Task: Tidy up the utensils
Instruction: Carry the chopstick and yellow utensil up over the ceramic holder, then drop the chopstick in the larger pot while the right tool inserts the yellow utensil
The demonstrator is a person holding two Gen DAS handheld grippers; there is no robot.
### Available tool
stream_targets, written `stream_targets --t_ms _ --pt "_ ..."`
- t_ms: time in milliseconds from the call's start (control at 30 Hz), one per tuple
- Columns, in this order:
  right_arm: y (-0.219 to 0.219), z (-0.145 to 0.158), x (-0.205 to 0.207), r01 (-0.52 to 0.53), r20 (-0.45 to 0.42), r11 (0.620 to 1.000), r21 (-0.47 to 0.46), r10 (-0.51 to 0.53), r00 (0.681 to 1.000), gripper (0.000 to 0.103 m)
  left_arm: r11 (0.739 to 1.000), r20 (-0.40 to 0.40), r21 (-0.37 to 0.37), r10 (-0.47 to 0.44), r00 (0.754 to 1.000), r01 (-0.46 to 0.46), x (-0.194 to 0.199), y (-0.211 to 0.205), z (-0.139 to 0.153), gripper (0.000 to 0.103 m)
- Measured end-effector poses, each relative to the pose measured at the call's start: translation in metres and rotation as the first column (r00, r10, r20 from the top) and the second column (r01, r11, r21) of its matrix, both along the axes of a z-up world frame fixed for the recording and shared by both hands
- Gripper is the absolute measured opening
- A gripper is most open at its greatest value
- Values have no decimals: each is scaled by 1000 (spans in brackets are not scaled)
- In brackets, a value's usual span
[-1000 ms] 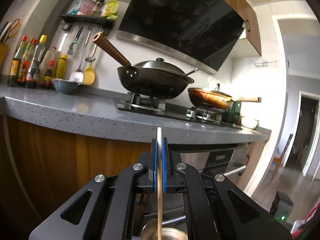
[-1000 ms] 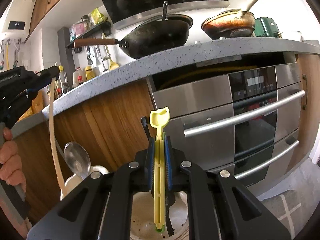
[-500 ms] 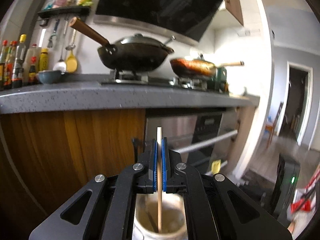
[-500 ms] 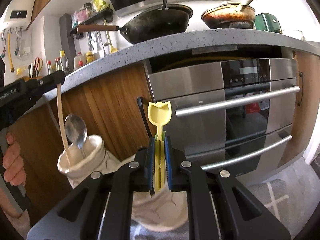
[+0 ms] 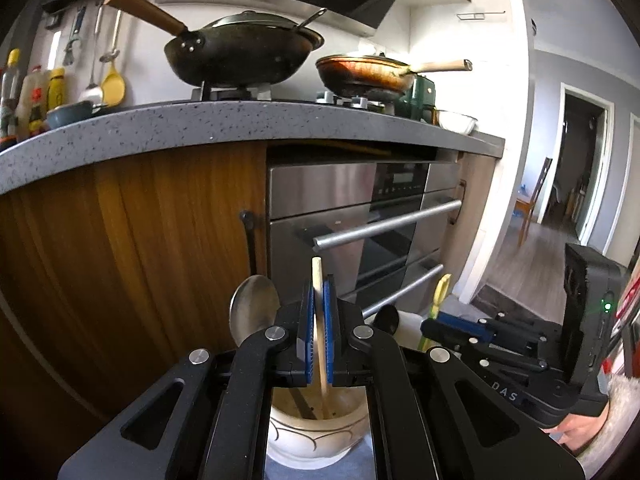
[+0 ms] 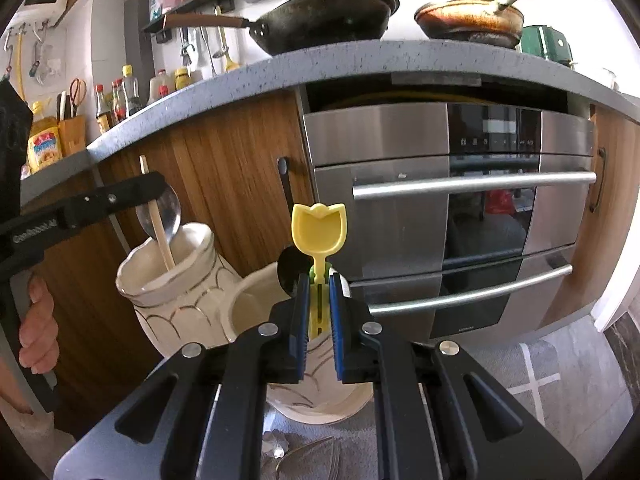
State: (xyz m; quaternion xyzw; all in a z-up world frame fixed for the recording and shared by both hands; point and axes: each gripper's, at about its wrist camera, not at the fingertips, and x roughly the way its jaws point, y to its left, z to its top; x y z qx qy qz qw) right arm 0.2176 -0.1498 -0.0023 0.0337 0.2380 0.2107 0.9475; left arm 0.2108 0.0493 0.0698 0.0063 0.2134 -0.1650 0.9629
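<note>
My left gripper point(image 5: 318, 294) is shut on a pale wooden chopstick point(image 5: 317, 274), whose lower end dips into a white ceramic holder point(image 5: 312, 440) right below. A metal spoon point(image 5: 253, 312) stands in that holder. In the right wrist view, the left gripper point(image 6: 154, 186) holds the chopstick point(image 6: 162, 236) over the left holder point(image 6: 172, 296). My right gripper point(image 6: 319, 312) is shut on the handle of a yellow tulip-shaped spoon point(image 6: 318, 226), above a second white holder point(image 6: 320, 396) that has a black spoon point(image 6: 289, 270) in it.
A steel oven point(image 6: 460, 208) with bar handles and wooden cabinet fronts point(image 6: 224, 152) stand close behind the holders. Above them the grey countertop point(image 6: 360, 60) carries a wok and a pan. Loose metal utensils point(image 6: 312, 460) lie on the grey mat. A person's hand point(image 6: 38, 320) grips the left tool.
The left gripper sank and tipped downward, bringing the chopstick's lower end into the holder beside the metal spoon. The right gripper shifted a little and now holds the yellow spoon above the second holder.
</note>
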Motion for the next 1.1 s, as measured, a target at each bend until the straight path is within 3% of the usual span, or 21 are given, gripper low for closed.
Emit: stream_targets --t_ms 467,567,700,867,1100 --pt "-6 1 4 12 -8 1000 25 -11 1000 11 998 -36 -37 41 998 -43 12 8 -4 5" --pt "-7 0 4 19 -9 1000 25 -19 1000 12 998 -33 -38 54 998 -55 11 9 -4 18" --pt "-11 0 5 36 -13 999 40 -35 999 26 998 -30 -38 55 998 -56 10 10 -4 21" --pt "-17 2 7 51 -23 996 71 -50 998 33 998 -29 -37 49 998 -50 10 9 -4 26" --pt "-18 4 7 20 -38 994 109 -16 999 61 999 -22 -32 31 999 -32 7 4 -2 48"
